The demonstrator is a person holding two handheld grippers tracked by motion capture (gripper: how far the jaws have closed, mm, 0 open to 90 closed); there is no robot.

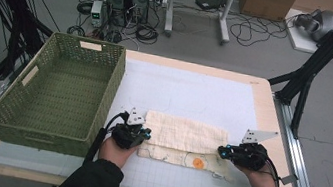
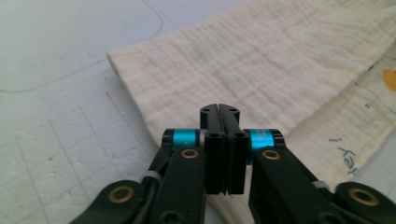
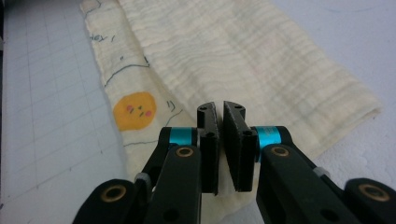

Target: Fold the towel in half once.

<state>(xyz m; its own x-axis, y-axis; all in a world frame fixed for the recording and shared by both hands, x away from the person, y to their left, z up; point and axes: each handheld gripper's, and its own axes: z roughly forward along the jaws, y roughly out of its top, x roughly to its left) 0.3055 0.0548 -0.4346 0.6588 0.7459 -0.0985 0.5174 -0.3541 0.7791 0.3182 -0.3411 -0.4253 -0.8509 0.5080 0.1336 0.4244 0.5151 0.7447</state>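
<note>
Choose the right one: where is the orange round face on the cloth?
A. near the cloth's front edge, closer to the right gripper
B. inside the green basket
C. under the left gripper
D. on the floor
A: the high view shows the orange face on the cloth near its front edge, closer to the right gripper than to the left gripper.

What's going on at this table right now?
A person is folding a cream cloth on a white mat, holding a gripper in each hand. The left gripper is shut on the cloth's left end and the right gripper is shut on its right end. The cloth lies flat, already folded over so a strip with an orange face print shows along the near edge. A green basket stands at the left.
</note>
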